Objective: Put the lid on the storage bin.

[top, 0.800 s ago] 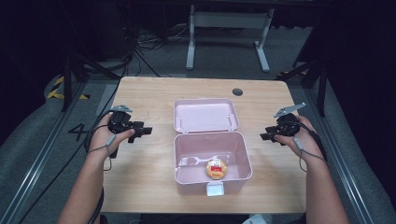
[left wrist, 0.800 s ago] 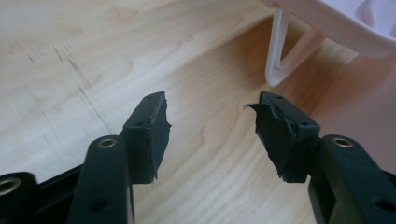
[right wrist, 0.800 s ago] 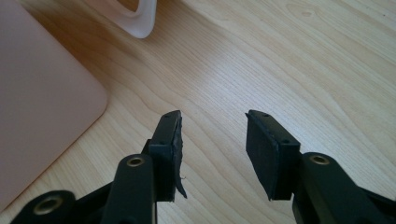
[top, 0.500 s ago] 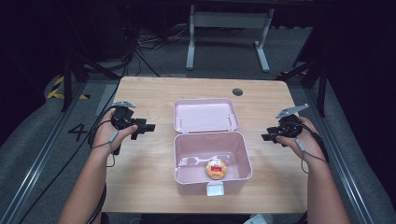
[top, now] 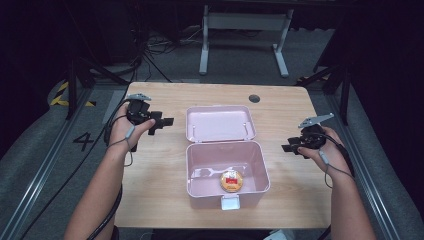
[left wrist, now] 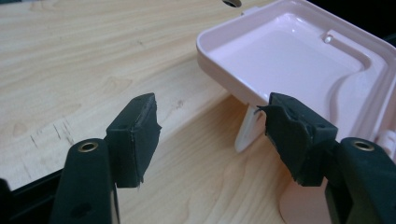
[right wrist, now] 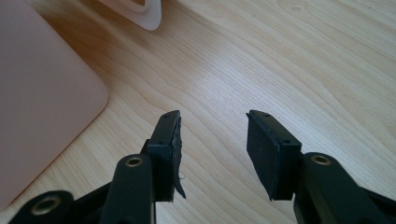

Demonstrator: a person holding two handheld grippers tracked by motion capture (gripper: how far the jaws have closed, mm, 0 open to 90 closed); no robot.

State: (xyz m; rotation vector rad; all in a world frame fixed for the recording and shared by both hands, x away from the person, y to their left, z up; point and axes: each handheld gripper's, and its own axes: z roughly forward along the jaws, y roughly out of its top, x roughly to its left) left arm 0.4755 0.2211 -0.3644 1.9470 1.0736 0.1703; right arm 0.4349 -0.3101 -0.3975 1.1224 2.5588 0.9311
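An open pink lunch box stands mid-table with its lid laid back flat. In the base lie a round orange tub with a red label and a pale spoon-like piece. My left gripper hovers just left of the lid, open and empty. From the left gripper view the lid's inside lies ahead at the right. To the right of the base my right gripper points at the box. Its jaws stand open over bare wood, the box wall at left.
The wooden table has a dark cable hole near its far edge. A white latch hangs at the box's front. Dark floor, cables and a grey frame lie beyond the table.
My left gripper has moved away from the person and nearer the lid's left edge. The right gripper has barely shifted. The box and its contents are as before.
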